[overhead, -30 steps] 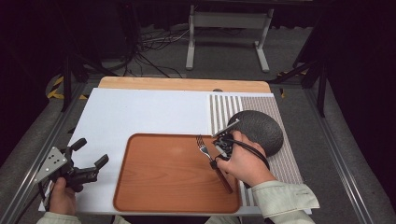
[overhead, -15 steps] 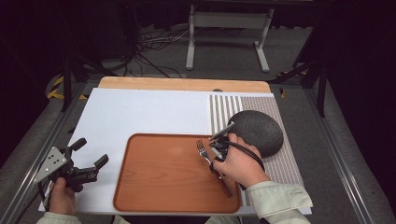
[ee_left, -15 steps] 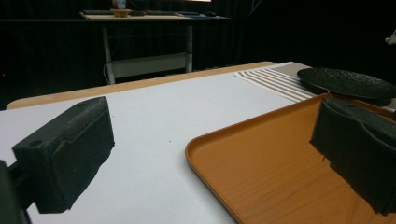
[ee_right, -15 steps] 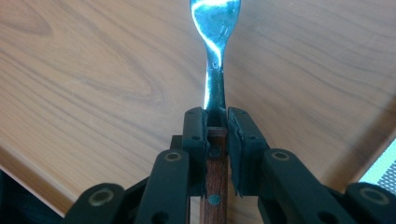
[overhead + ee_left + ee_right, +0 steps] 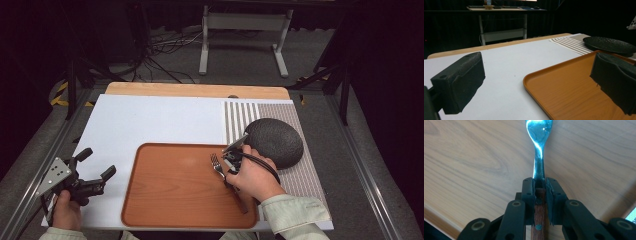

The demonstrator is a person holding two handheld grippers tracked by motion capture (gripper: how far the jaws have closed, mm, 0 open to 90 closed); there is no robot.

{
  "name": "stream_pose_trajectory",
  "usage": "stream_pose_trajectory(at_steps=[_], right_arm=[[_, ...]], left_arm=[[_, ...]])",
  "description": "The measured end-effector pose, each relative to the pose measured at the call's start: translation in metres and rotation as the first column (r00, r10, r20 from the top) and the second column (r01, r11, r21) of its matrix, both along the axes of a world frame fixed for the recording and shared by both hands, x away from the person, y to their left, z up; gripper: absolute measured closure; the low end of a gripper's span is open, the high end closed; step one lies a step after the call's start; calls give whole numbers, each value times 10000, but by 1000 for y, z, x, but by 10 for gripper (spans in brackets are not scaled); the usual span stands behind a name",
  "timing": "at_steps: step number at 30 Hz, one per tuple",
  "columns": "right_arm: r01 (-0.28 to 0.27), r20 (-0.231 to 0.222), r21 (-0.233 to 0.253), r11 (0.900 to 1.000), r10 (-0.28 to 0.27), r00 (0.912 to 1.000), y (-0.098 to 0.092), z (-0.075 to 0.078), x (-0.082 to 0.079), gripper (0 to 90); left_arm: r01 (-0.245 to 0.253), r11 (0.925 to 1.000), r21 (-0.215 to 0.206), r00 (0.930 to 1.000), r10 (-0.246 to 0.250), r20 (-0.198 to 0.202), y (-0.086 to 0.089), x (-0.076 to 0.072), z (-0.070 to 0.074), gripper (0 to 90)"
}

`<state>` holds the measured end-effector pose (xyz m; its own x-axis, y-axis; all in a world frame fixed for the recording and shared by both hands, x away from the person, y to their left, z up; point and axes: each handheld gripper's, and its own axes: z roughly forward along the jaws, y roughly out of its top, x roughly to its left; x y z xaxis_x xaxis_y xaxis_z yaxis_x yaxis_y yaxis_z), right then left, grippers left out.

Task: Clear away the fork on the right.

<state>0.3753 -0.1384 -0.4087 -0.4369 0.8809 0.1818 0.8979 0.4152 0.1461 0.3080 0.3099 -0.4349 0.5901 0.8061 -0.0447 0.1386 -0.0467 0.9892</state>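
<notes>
We see a fork (image 5: 218, 166) with a shiny metal head and a brown wooden handle with small rivets. It lies over the right part of an orange-brown wooden tray (image 5: 170, 190), the prongs pointing away from the person and a little to the left, the handle running back toward the near right corner of the tray. In the right gripper view the fork (image 5: 539, 150) is clamped where metal neck meets wooden handle, between the two fingers (image 5: 527, 192) of the right gripper (image 5: 540, 195). Whether it touches the tray we cannot tell.
</notes>
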Motion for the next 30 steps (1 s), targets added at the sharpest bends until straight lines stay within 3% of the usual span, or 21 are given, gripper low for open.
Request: stream_pose_trajectory(at_steps=[14,22,26,28,30], right_arm=[[74,-310,24,10000,-73,9995,-1,-5,2,777],[-56,-3,375,9993,56,10000,-4,0,3,655],[-578,870,842,9948,505,9949,-5,5,3,480],[-1132,1884,1406,9836,856,9784,-4,6,4,302],[-1810,2757,1853,9659,1257,9530,-4,7,6,225]], left_arm=[[-7,10000,8,10000,7,7,0,0,0,2],[-16,10000,-15,10000,16,6,0,0,0,2],[-23,10000,-32,10000,23,-23,0,0,0,2],[-25,10000,-27,10000,25,-24,0,0,0,2],[-25,10000,-26,10000,25,-26,0,0,0,2]])
